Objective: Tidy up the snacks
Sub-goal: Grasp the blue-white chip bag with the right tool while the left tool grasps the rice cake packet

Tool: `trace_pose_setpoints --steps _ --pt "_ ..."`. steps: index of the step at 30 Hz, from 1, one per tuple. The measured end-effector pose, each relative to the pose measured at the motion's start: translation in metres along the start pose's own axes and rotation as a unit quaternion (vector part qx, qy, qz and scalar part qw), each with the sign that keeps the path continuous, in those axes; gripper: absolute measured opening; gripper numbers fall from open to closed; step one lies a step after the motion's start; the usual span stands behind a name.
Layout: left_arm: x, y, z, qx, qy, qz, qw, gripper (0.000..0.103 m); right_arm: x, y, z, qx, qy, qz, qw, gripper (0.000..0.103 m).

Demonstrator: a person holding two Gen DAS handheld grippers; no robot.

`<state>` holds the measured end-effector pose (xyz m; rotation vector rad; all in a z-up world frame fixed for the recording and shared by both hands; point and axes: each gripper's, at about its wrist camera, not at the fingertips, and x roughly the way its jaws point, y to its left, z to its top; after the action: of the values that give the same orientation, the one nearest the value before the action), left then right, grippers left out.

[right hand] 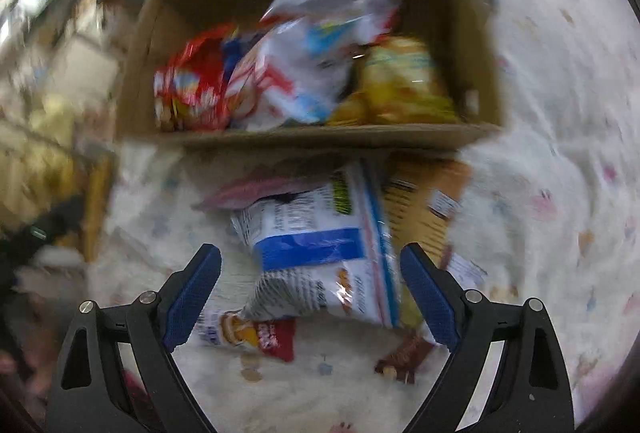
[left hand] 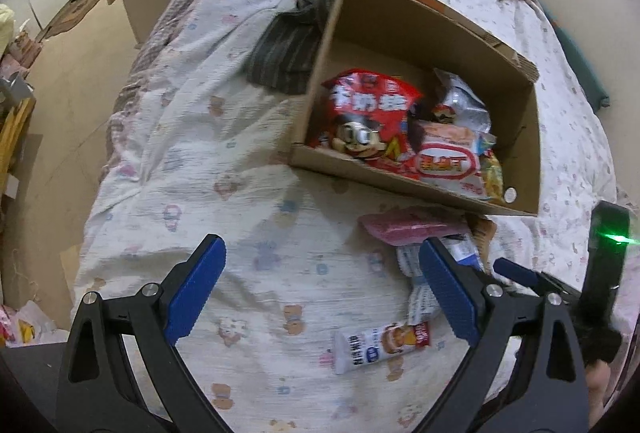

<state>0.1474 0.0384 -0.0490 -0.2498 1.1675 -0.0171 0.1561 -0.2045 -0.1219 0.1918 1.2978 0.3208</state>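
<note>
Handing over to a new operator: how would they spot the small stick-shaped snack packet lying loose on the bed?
Find the cardboard box on the bedspread. Loose packets lie in front of it. The small stick packet lies nearest the camera, apart from the pile: narrow, white, with one red end.

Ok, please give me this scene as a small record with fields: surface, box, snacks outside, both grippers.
surface: bed with printed quilt
box: cardboard box, open, several snack bags inside
snacks outside: white-and-blue bag, pink packet, small white stick pack
left gripper: open, empty
right gripper: open, above the white-and-blue bag
</note>
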Motion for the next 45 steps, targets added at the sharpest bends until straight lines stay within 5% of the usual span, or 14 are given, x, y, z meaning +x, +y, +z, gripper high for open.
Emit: trace_pose_setpoints --steps 4,8,12,17,26,28,30,31,35,45 --pt "0.003 0.014 -0.003 0.004 0.0 0.019 0.9998 0.096 0.036 0.02 0.003 -0.037 0.048 -0.049 0.997 0.093" --pt "0.005 0.026 -0.007 0.008 0.001 0.026 0.9996 0.096 0.046 0.024 0.003 -0.04 0.058 -0.047 0.996 0.093" --pt "0.008 0.033 -0.011 0.012 0.01 0.026 0.9995 0.096 0.044 0.022 0.002 -0.046 0.063 -0.022 0.997 0.055" --pt "0.013 0.034 -0.012 -0.004 0.028 0.013 0.9995 0.096 0.022 0.011 -0.003 -0.03 0.064 0.035 0.997 0.05" --pt "0.022 -0.005 -0.017 0.039 0.048 -0.009 0.9981 0.096 -0.05 -0.043 -0.017 0.035 -0.021 0.08 0.996 0.05" --pt "0.039 -0.025 -0.025 0.088 0.092 -0.032 0.9914 0.09 -0.067 -0.059 -0.02 0.062 -0.053 0.085 0.993 0.05" --pt "0.059 -0.047 -0.036 0.144 0.145 -0.054 0.9774 0.067 -0.075 -0.072 -0.022 0.083 -0.07 0.086 0.99 0.05" --pt "0.068 -0.057 -0.043 0.176 0.165 -0.055 0.969 0.066 -0.078 -0.08 -0.024 0.098 -0.075 0.089 0.988 0.05" --pt "0.088 -0.087 -0.068 0.281 0.193 -0.03 0.9397 0.066 -0.085 -0.103 -0.028 0.128 -0.076 0.094 0.984 0.05" --pt "0.099 -0.119 -0.092 0.346 0.22 -0.035 0.9114 0.066 -0.093 -0.112 -0.036 0.136 -0.082 0.104 0.982 0.05"
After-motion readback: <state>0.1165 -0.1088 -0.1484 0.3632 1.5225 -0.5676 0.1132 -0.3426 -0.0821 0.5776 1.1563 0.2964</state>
